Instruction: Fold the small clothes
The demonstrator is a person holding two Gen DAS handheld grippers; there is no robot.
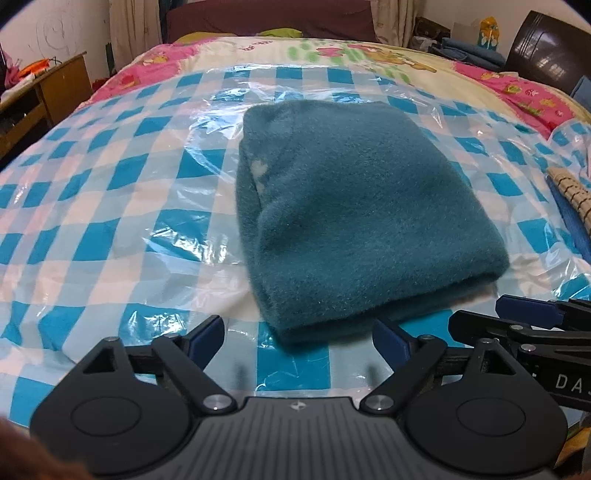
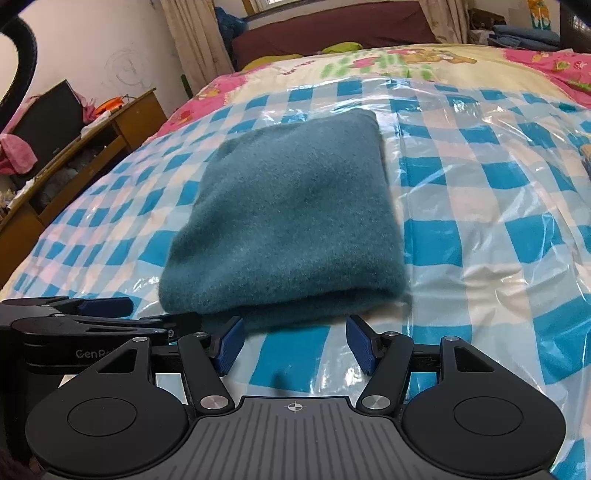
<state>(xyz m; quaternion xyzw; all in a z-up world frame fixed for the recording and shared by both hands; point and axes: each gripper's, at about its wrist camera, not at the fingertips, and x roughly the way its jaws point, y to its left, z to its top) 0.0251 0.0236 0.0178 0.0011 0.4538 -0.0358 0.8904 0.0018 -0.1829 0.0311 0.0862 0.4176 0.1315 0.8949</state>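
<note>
You are working over a wide bed [image 1: 369,66] dressed in a pale yellow and pink cartoon-print quilt. Across its near half lies a blue-and-white checked sheet under crinkled clear plastic film [image 1: 110,206], which catches the light in glossy wrinkles. At the far end stands a dark maroon headboard [image 2: 332,33] with cream curtains [image 2: 192,40] beside it. A brown wooden side cabinet [image 2: 122,125] sits at the bed's left edge, with pink and orange clutter on top.

In the middle of the checked sheet rests your task piece, a folded teal fleece garment [image 1: 354,214], a thick, roughly rectangular bundle with its layered fold edge toward you. A small pale patch shows along its left side in the left wrist view. It lies flat on the plastic, free of both tools.

At the right edge of the left wrist view, a strip of beige fabric with dark stripes [image 1: 569,192] lies on the sheet, well apart from the teal garment.

Your left gripper [image 1: 299,338] hangs just short of the bundle's near edge, its jaws spread wide with nothing between them. Your right gripper [image 2: 295,343] sits close alongside it, also just before the near edge, jaws wide and holding nothing. The blue pads [image 2: 231,343] on its fingers are bare, and each tool shows in the other's view, just beside it.
</note>
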